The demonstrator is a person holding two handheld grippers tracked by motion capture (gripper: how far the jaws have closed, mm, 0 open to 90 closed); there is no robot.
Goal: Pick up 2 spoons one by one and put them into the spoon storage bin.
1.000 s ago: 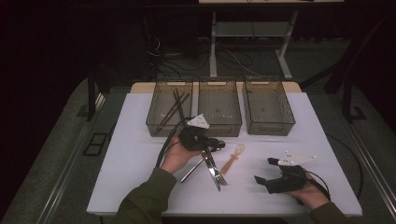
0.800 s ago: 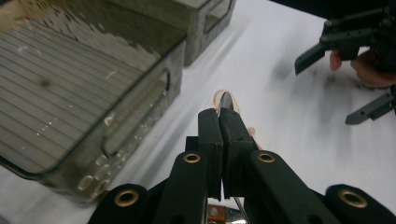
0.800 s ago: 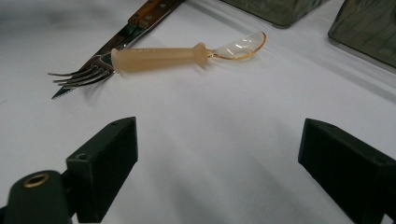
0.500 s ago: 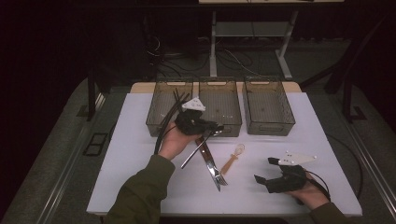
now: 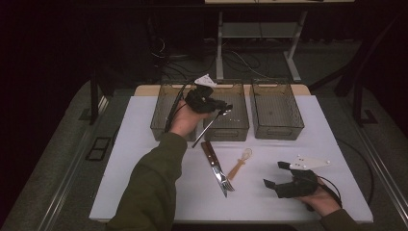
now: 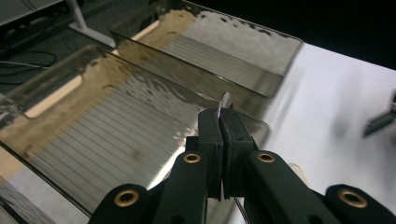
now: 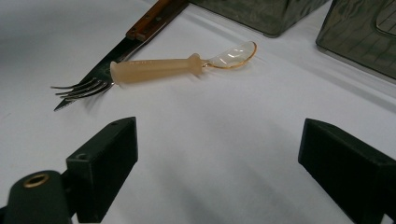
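Two grippers in my hands | left gripper [image 5: 225, 109] clamped on a metal spoon [image 5: 210, 126], held tilted in the air over the middle bin [image 5: 239, 126], handle slanting down toward the table [image 5: 144, 159] | right gripper [image 5: 274, 175] resting on the table, jaws wide apart, near the plastic spoon [image 7: 177, 63], fork [image 7: 81, 88] and knife [image 5: 210, 154].

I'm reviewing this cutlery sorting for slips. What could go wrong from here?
The left hand-held gripper pinches the metal spoon only near its bowl end, so the long handle hangs free and could swing or slip out. That handle may also catch the middle bin rim as it goes in.
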